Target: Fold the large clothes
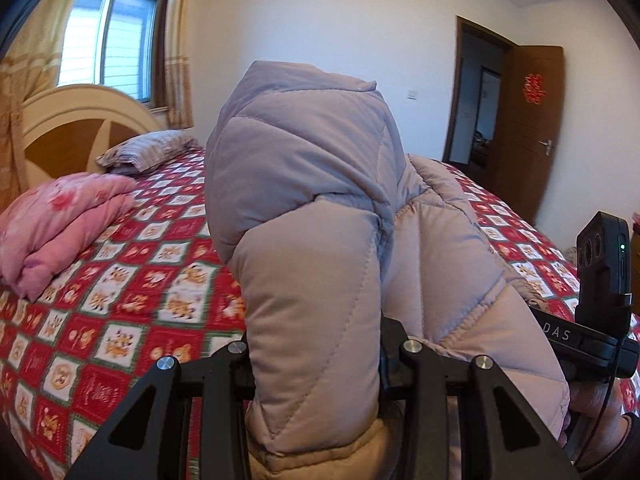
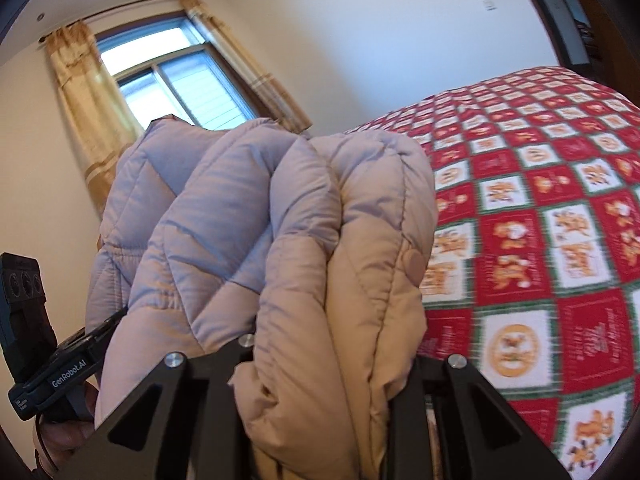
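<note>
Jacket [image 1: 316,208] bunched up, clamped in both grippers above bed [image 1: 120,280].

We read "DAS" on the right gripper [image 1: 576,340], "GenRobot.AI" on the left gripper [image 2: 68,372]; a red double-happiness sign marks the door [image 1: 532,88].

Puffy quilted jacket [image 1: 312,208] in matt, soft pale lilac-beige cloth, stitched in diamond seams. Tongs [image 1: 316,364] in matt black plastic-looking frames with shiny metal bolt heads, same on the other tongs [image 2: 324,364]. Bed cover [image 1: 132,280] a woven-looking red and white check, pink folded quilt [image 1: 60,224] soft and matt, door [image 1: 532,136] smooth brown wood.
</note>
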The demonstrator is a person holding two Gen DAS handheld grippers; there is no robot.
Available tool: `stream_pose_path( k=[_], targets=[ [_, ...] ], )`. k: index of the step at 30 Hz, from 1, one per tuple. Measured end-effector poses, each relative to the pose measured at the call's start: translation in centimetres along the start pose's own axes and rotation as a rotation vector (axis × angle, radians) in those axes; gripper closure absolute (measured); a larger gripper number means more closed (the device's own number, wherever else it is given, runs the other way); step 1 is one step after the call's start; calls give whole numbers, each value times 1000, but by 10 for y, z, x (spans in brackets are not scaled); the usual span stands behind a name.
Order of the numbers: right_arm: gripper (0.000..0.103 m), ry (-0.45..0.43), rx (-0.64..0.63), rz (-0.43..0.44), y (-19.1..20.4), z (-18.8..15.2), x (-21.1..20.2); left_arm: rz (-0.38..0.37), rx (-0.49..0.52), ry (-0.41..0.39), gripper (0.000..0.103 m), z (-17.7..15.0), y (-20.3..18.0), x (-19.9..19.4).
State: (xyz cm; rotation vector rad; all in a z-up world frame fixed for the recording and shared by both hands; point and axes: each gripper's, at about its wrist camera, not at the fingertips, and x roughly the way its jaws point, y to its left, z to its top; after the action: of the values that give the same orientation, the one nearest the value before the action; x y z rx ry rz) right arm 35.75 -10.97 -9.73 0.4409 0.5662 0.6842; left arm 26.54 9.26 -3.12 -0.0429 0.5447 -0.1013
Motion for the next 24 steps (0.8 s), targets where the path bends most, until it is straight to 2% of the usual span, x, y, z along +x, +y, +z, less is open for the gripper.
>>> stream_pose_path(
  k=[10, 24],
  targets=[
    [78, 89, -57, 4, 26, -7, 38, 26, -64, 35, 64, -18, 37, -2],
    [78, 198, -109, -37, 45, -29, 90, 59, -135, 112, 64, -49, 83, 27]
  ],
)
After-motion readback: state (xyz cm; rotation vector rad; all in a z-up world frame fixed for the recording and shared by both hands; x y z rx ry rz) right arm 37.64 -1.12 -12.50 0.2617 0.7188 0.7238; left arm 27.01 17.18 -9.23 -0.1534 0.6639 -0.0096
